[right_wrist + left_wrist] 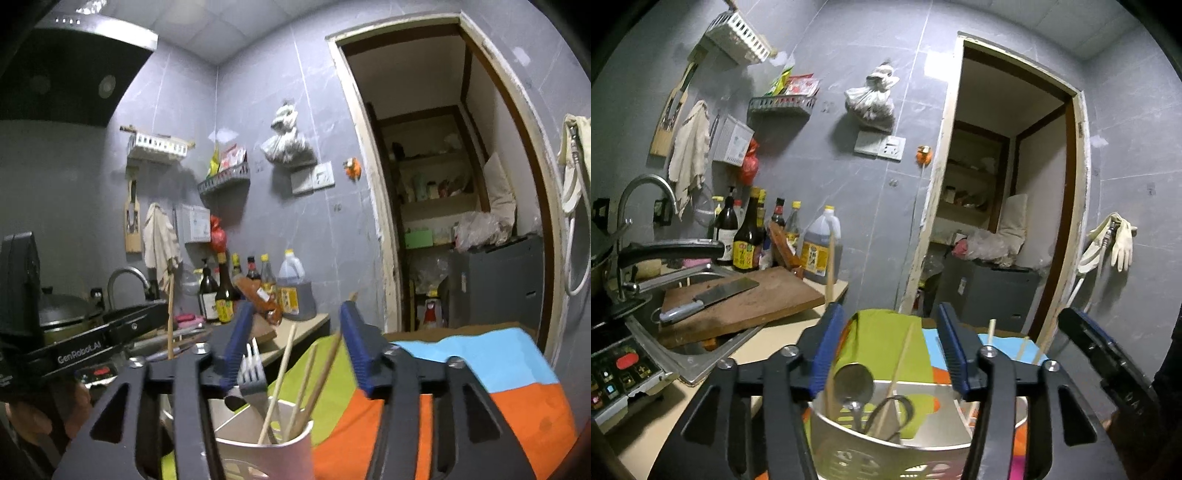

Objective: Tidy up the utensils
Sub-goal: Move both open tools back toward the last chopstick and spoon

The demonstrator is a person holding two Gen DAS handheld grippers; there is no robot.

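A shiny metal utensil holder (857, 456) stands on a green, blue and orange cloth (879, 343). Inside it are a spoon (855, 384), several wooden chopsticks (902, 363) and a dark looped handle. My left gripper (889, 319) hovers just above the holder, open, nothing between its blue pads (823, 350). A long wooden stick (831, 266) rises behind the left pad. In the right wrist view the holder (258, 458) shows a fork (253, 373) and chopsticks (284, 373). My right gripper (295, 314) is open above them, touching nothing. The left gripper's body (81, 350) sits at the left.
A wooden cutting board (764, 299) with a cleaver (709, 295) lies over the sink (683, 354). A tap (639, 192), sauce bottles (746, 236), an oil jug (822, 251) and a cooker panel (620, 373) fill the left. A doorway (1004, 184) opens ahead.
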